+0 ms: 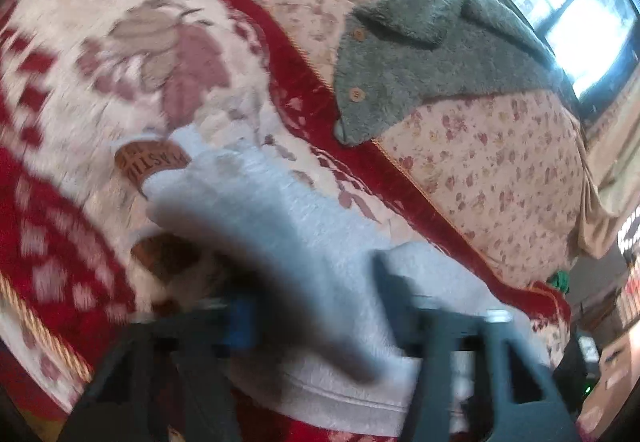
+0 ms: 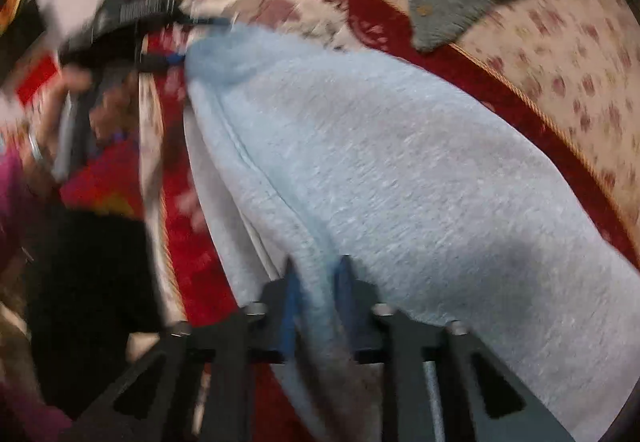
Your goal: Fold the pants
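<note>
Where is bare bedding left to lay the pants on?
Free: the red-and-cream blanket left of the light pants, and the floral sheet below the grey cardigan. Crowded: the near edge, where left gripper and right gripper pinch the pants.

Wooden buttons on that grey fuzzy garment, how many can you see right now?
2, both along the front edge of the grey fuzzy garment lying on the floral sheet: upper button, lower button. Folded fabric may hide more.
</note>
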Available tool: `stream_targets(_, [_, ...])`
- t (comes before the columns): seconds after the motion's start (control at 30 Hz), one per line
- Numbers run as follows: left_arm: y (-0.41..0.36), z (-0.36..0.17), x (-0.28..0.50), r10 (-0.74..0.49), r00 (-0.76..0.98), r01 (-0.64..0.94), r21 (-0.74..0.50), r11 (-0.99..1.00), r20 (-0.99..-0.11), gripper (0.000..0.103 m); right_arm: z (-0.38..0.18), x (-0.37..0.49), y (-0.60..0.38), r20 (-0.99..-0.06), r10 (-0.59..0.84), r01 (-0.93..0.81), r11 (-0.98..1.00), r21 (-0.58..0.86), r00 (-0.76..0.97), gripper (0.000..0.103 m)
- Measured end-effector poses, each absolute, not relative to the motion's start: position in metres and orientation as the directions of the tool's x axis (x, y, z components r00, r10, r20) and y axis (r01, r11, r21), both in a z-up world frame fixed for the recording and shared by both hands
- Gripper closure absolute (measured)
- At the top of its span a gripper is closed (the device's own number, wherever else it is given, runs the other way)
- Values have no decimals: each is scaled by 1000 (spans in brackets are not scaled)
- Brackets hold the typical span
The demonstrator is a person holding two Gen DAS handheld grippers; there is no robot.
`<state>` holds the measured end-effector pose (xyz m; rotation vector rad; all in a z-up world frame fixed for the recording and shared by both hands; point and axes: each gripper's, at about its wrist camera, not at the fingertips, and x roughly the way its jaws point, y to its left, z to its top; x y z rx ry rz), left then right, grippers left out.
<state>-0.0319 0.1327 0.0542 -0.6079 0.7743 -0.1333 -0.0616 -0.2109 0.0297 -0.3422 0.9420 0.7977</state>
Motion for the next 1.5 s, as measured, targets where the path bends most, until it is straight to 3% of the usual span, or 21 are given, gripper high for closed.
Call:
stream_targets(0.03, [134, 59, -26, -359, 715, -79, -579, 812, -600, 80, 35, -61, -213, -820, 440, -736, 677, 35, 366, 93])
stream_targets(0.33, [120, 78, -29, -517, 737, 122, -667, 735, -435, 82, 101, -76, -246, -750, 479, -709, 704, 20, 455, 94])
stream_targets(0.53, [130, -13, -40, -514, 608, -48, -674, 737, -605, 81, 44, -117, -235, -834, 435, -753, 657, 35, 340, 94])
stream_targets(0.63, [136, -17, -43, -520, 628, -36, -690, 723, -578, 81, 20, -119, -224, -860, 411, -755, 655, 46, 304, 93])
stream_targets(0.7, [133, -8, -42, -472, 639, -25, -629, 777, -608, 71, 19, -121, -220, -865, 393, -766, 643, 16, 311, 92])
stream_targets(0.83, [132, 8, -50, -424, 640, -26, -569, 822, -641, 40, 29, -116, -232, -850, 437, -766, 639, 65, 292, 88])
stream_targets(0.93, [131, 25, -66, -386, 653, -7, -514, 858, -652, 33, 48, -102, -245, -836, 455, -733, 673, 98, 306, 64])
stream_targets(0.97, [131, 30, -72, -368, 659, -2, -492, 871, -655, 31, 53, -98, -248, -829, 458, -720, 687, 102, 320, 41])
stream_targets(1.0, [133, 33, -77, -361, 665, 3, -481, 877, -654, 30, 60, -92, -253, -814, 474, -704, 701, 118, 335, 27])
stream_targets(1.17, [130, 37, -79, -328, 659, -14, -447, 895, -677, 29, 90, -62, -273, -726, 584, -641, 722, 260, 364, 27])
stream_targets(1.33, [123, 52, -79, -316, 733, -6, -471, 882, -602, 29, 78, -24, -255, -723, 558, -569, 774, 277, 407, 27])
stream_targets(1.4, [122, 54, -78, -304, 726, -16, -457, 889, -616, 29, 56, -10, -240, -774, 498, -577, 788, 215, 391, 28])
stream_targets(1.5, [129, 51, -87, -275, 713, -47, -436, 899, -645, 29, 20, 4, -249, -846, 288, -484, 874, 42, 448, 33])
